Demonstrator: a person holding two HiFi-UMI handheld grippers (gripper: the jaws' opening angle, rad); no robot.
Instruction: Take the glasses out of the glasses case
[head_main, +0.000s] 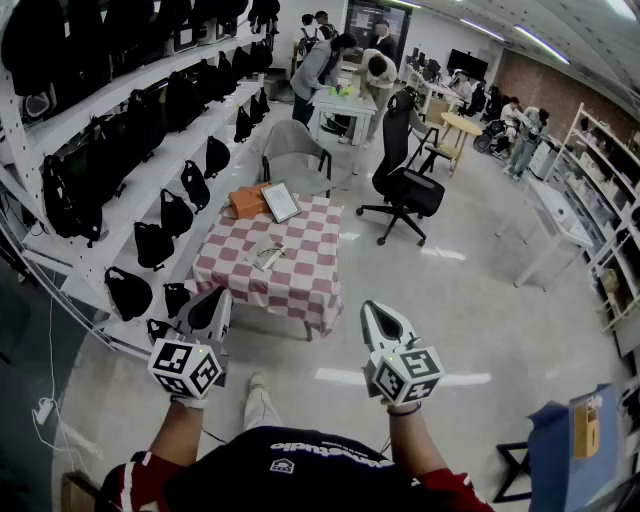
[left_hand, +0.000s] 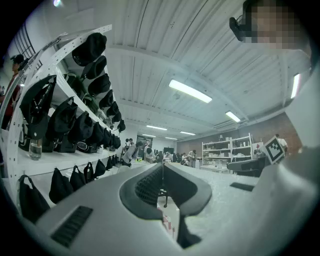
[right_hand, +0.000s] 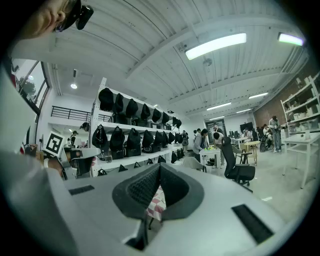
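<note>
Claw, left (head_main: 221, 300): jaws closed, empty. Claw, right (head_main: 373, 310): likewise. Both are held low before the body, pointing forward, well apart from the red-and-white checked cloth counter (head_main: 300, 275). Small pale oblong object (head_main: 267, 254) mid-counter, probably the glasses case; too small to confirm. Step: approach. Next: close in, part jaws.

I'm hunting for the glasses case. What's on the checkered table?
The checkered table holds an orange box, a framed board beside it, and a pale object near the middle. Too small to tell if that is the case; any contents are hidden.
</note>
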